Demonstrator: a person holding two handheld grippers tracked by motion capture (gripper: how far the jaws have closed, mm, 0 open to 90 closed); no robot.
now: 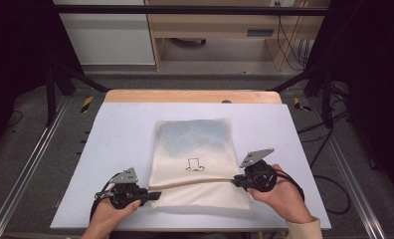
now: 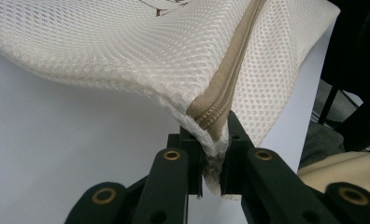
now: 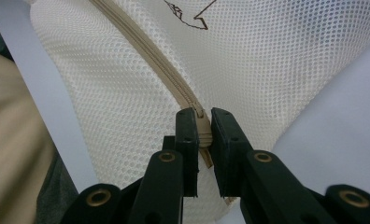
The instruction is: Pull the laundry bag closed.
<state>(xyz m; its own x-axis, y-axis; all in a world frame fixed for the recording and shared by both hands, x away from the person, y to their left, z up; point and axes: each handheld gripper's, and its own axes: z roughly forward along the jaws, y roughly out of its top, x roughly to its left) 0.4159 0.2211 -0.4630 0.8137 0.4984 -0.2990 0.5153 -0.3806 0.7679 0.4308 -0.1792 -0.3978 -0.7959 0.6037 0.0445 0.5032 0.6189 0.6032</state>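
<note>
No readable text, just a small brown line drawing on the mesh bag, lying centre frame on the white table. Left gripper lower left, level, clamped on the zipper end; right gripper lower right, level, clamped on the other end. Something bluish shows dimly inside the bag's far half.

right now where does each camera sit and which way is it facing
High view: above the person's side, looking forward and down on the table; both hands, left gripper and right gripper show.
Left gripper view: rides the left gripper, looking along its jaws clamped on the mesh bag at the zipper end.
Right gripper view: rides the right gripper, jaws clamped on the zipper's other end.
Shared: all see the bag and its zipper.
</note>
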